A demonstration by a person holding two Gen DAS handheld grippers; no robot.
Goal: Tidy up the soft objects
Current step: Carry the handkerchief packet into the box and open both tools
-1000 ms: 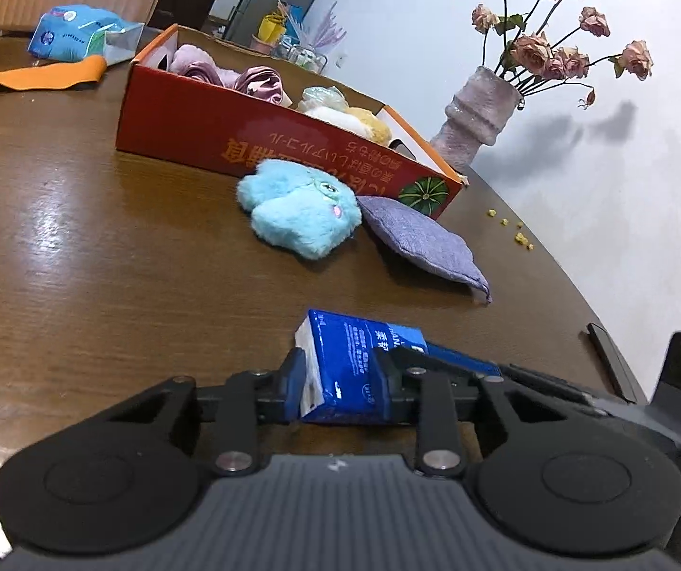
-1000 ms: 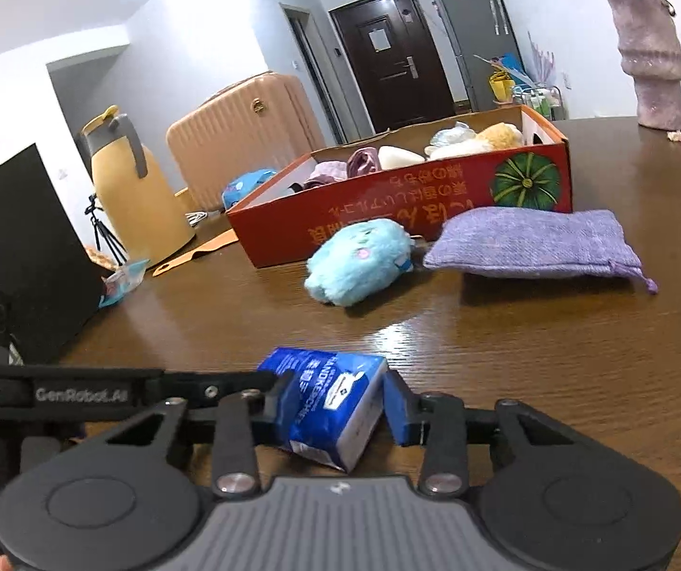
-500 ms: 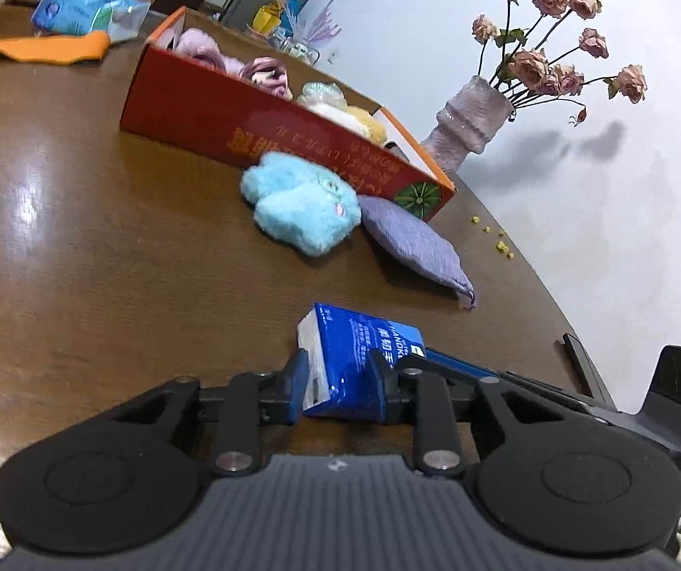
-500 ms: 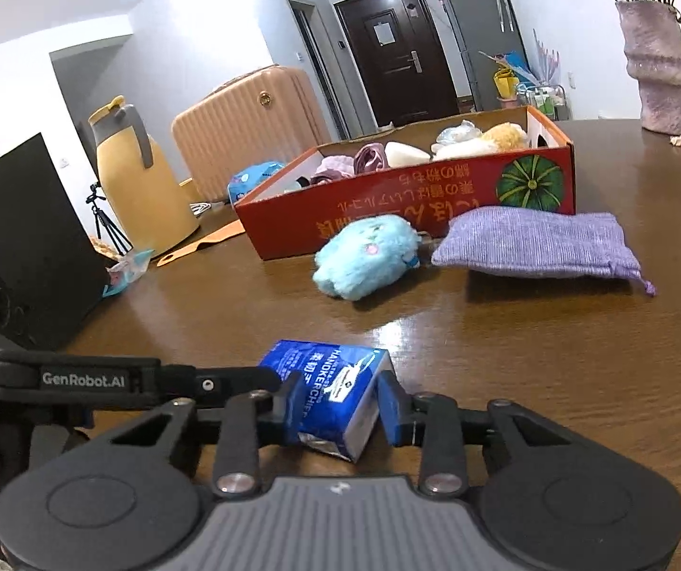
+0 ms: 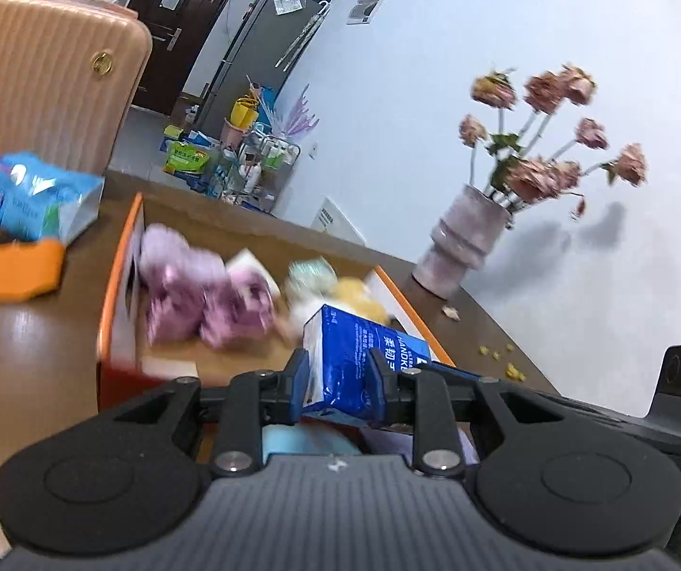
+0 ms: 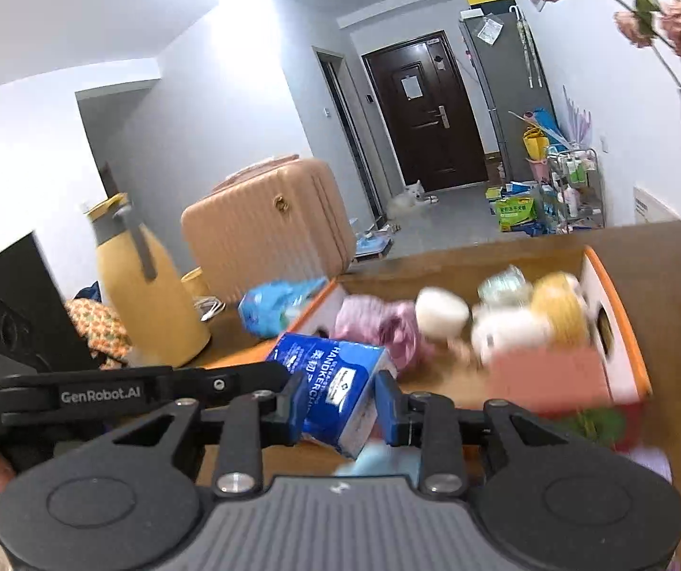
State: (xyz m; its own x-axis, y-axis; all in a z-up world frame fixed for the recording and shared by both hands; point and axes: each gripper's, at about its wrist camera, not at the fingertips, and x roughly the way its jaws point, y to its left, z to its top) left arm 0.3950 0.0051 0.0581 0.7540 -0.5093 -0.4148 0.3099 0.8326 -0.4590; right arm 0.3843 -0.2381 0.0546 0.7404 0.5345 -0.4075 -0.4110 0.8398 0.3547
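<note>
1. Carrying the blue tissue pack (image 5: 364, 361) now, one end in each tool, up off the table (image 5: 31, 361) and just at the near edge of the red box (image 5: 117, 314).
2. My left gripper (image 5: 338, 376) is clamped on one end of the pack, pads pressing its sides; my right gripper (image 6: 340, 402) pinches the other end, and its jaws have just been closing a little further on the soft wrapper, which dents between them.
3. Beyond the pack, the box already has purple fabric pieces (image 5: 198, 295) on the left and pale and yellow soft things (image 6: 521, 314) on the right; the motion blur hides finer detail.
4. I judge this is the transport step: pack lifted, not yet placed.
5. Next I need both hands to travel together to the bare floor at the box's near side, lower the pack level, then loosen both grips.
6. Farther right stands the vase of dried roses (image 5: 464, 247), well clear.
</note>
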